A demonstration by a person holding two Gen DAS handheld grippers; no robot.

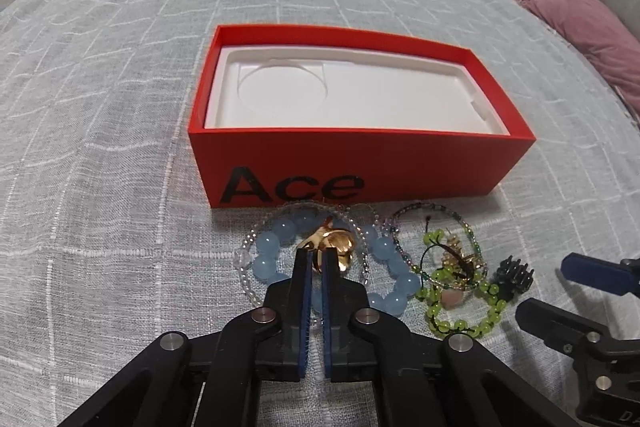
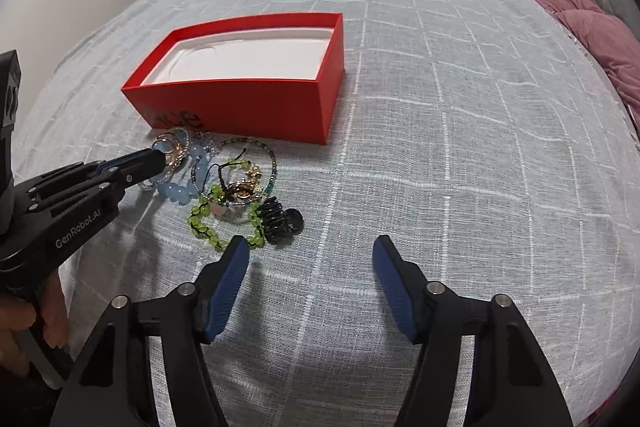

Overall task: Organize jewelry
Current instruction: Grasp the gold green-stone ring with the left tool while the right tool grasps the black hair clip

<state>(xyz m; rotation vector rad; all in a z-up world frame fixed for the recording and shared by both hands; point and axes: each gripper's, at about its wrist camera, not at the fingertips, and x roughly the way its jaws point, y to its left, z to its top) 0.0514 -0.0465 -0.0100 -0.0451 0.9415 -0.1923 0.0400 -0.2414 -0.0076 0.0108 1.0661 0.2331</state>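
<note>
Bedspread (image 2: 440,107) | one red box (image 1: 400,167) | left tool (image 1: 316,253) pinching gold ring (image 1: 334,241) – right tool (image 2: 310,251) released

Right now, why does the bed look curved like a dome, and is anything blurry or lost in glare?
Left wrist view: fisheye bends the bedspread and bows the red box; the gold piece in the left gripper glints, detail soft. Right wrist view: dark corners, the same bulge, and soft shadows under the open right gripper; the jewelry pile is small and tangled.
</note>
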